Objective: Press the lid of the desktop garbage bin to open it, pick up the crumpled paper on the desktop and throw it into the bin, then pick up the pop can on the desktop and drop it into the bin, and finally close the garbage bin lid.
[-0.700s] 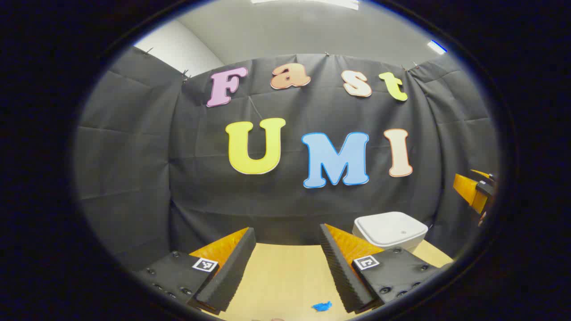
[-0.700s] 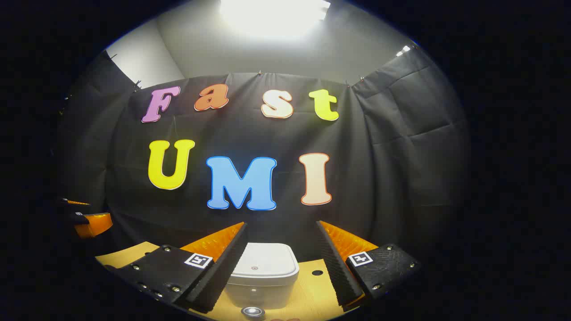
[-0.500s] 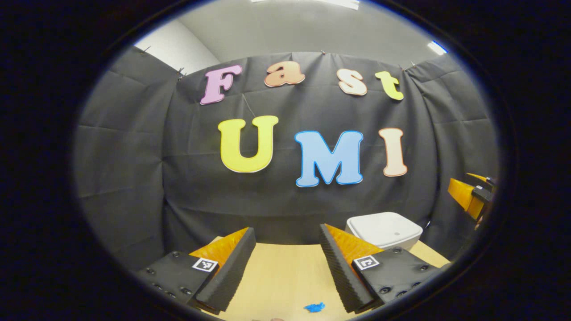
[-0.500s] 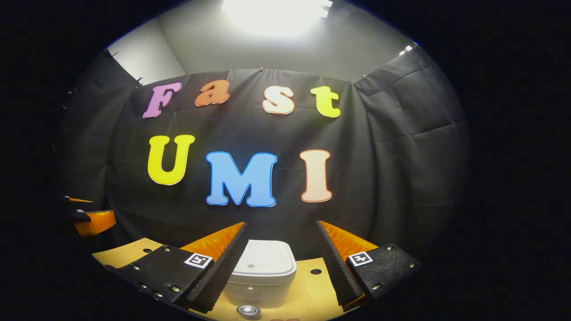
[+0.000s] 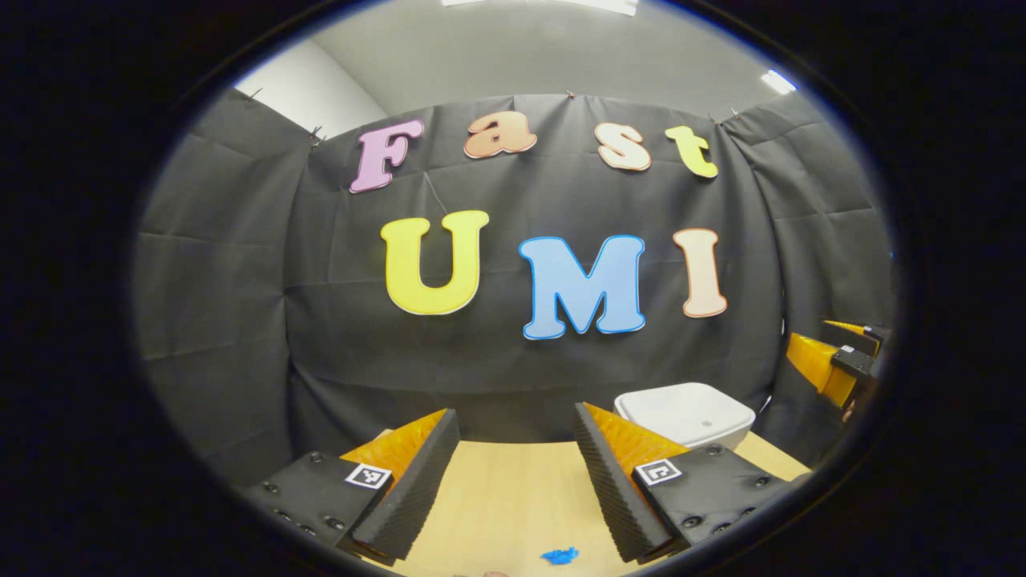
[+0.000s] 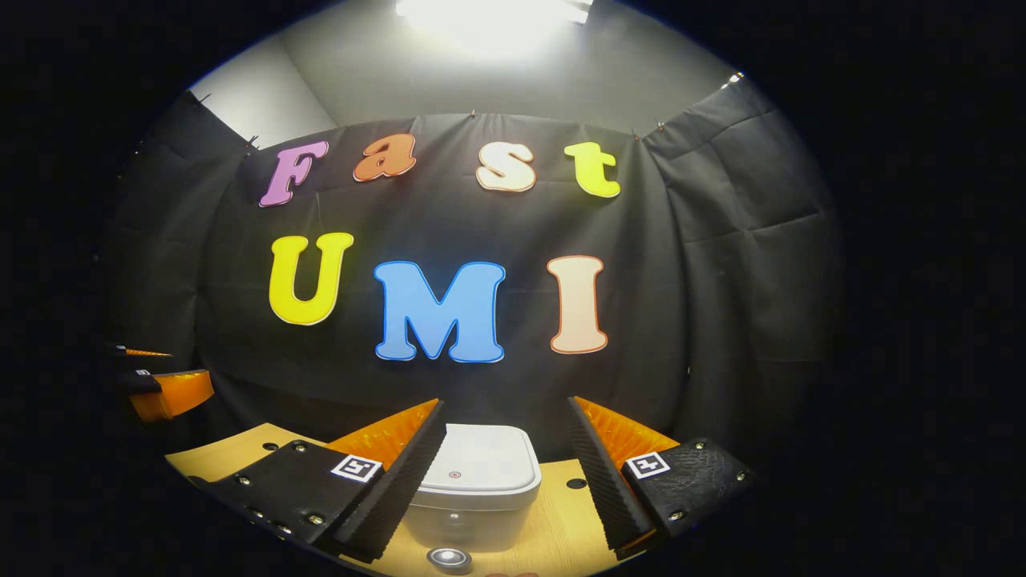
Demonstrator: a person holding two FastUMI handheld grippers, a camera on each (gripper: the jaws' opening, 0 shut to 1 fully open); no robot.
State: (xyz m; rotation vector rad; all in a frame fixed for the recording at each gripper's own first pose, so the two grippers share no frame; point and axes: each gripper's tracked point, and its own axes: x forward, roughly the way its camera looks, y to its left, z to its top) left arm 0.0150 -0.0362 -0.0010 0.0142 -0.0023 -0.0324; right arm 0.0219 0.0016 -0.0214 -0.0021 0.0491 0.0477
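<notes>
Black cloth booth, wooden desktop [image 6: 553, 537]. White garbage bin [image 6: 477, 489] sits straight ahead of right gripper [image 6: 505, 473], lid [image 6: 481, 466] down. Right gripper wide, nothing held; left gripper [image 5: 517, 481] wide too, bin off to its right. Lid looks like hard smooth plastic, bin probably light, so push straight down near small dot mid-lid or bin may skid.

bin [image 6: 478, 481]: white, rounded-square, upright on the wooden desktop [image 6: 561, 537], 12 o'clock of right gripper view | lid [image 5: 684, 412]: shut, flat | can [image 6: 449, 558]: probably the silver top at 6 o'clock, before the bin | paper [image 5: 559, 554]: small blue crumple, 6 o'clock of left gripper view
</notes>
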